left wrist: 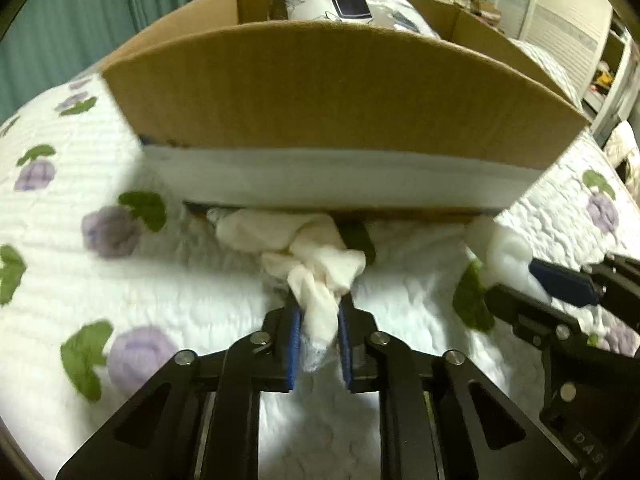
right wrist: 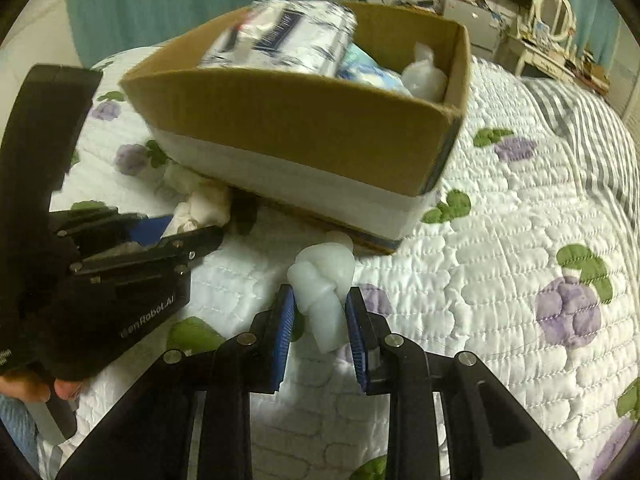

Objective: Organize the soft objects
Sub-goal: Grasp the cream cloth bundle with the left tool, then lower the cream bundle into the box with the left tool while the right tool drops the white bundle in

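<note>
At the bottom centre of the left wrist view, the left gripper [left wrist: 318, 320] is clenched on a crumpled white cloth bundle [left wrist: 316, 264] that trails up toward the near wall of the cardboard box [left wrist: 320, 92]. Low in the centre of the right wrist view, the right gripper [right wrist: 320, 316] clasps a knotted white plastic bag [right wrist: 326, 280] between its blue pads [right wrist: 282, 328], just in front of the box's lower right corner. Both bundles lie on the bed's floral quilt [right wrist: 500, 260]. Inside the box, in the upper part of that frame, sit a printed package [right wrist: 288, 40] and another white bag [right wrist: 424, 76].
</note>
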